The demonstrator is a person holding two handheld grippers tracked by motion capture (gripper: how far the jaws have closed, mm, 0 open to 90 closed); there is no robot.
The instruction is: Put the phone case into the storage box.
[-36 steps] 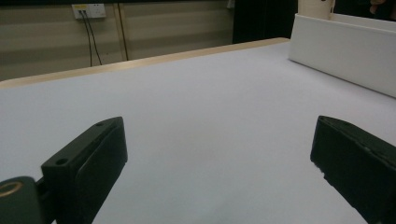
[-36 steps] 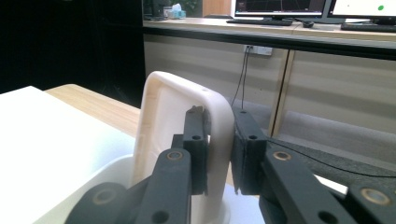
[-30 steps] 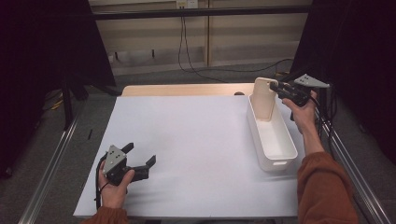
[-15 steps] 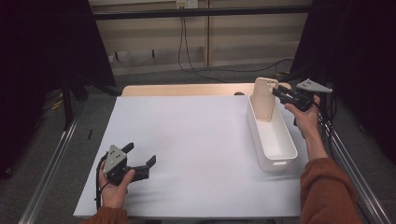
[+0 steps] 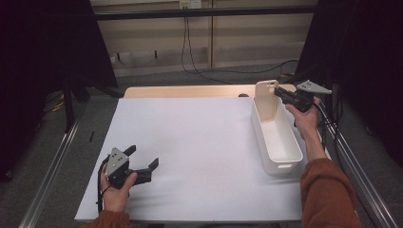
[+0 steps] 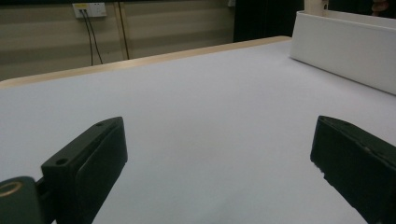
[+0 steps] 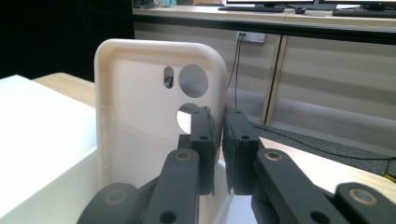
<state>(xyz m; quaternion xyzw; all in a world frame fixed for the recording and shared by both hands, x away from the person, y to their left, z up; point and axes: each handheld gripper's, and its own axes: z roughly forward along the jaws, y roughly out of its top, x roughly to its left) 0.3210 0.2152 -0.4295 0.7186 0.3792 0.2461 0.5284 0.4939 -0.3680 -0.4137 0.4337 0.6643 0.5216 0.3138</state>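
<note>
Upright, phone case (image 7: 140, 116) edge pinched by right tongs (image 7: 218, 140).

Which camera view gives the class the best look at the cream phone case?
The right gripper view: the phone case is close, upright, its camera cut-outs clear, its edge between the right gripper jaws. The high view shows it small, standing in the white bin. The left gripper view catches its top.

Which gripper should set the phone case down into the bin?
Right. The right gripper is shut on the phone case, upright at the bin far end. The left gripper rests open, far across the table.
</note>
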